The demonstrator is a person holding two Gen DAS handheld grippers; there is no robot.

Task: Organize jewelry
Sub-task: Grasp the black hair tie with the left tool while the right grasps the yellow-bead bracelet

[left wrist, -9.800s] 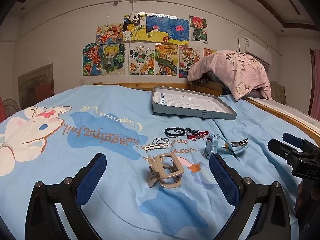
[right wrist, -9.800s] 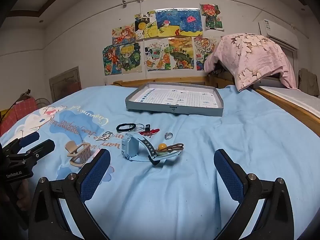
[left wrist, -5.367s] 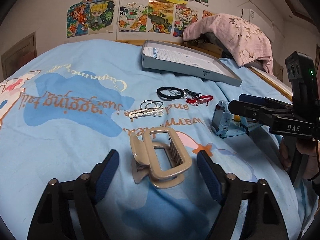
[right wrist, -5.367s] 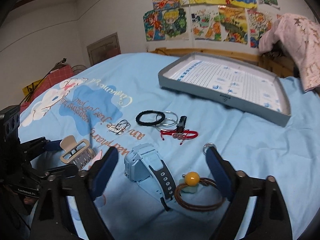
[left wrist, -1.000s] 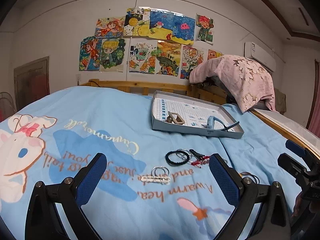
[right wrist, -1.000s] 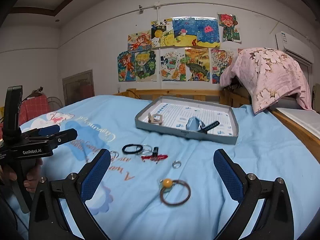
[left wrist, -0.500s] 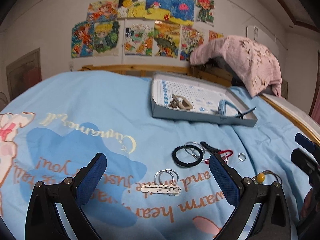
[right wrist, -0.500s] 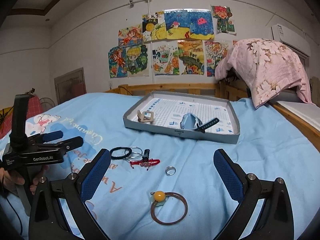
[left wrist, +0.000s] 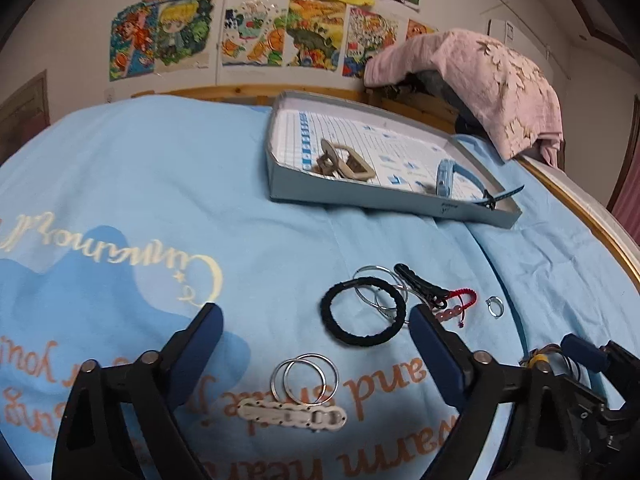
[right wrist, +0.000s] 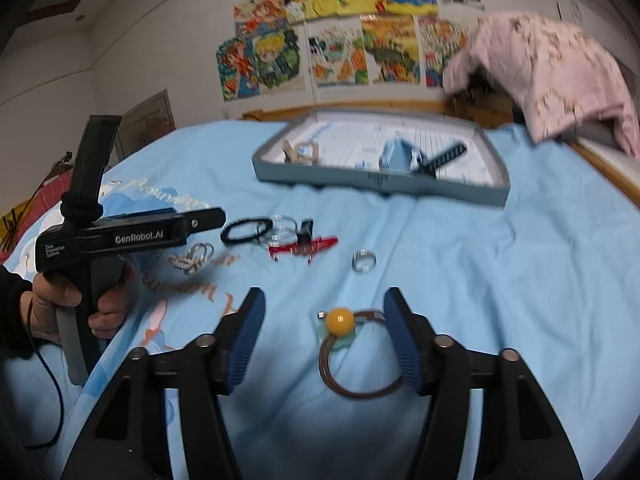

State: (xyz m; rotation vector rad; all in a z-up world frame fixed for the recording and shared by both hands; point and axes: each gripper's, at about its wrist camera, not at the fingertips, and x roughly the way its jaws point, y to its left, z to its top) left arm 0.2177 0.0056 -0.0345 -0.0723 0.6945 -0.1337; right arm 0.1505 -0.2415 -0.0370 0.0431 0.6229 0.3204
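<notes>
My left gripper hovers low over the blue bedsheet, jaws closing, touching nothing. Between its fingers lie a black hair tie, two silver rings and a white chain clip. My right gripper is closing around a brown hair tie with a yellow bead; its pads do not press on it. The grey tray farther back holds a beige claw clip and a blue watch. A red bracelet and a small silver ring lie between.
A black clip and thin silver hoops lie beside the black hair tie. A pink blanket is heaped at the back right. The wooden bed edge runs along the right.
Both grippers have sunk toward the sheet and tipped downward. The left jaws have narrowed a little, the right ones much more, now on either side of the beaded hair tie.
</notes>
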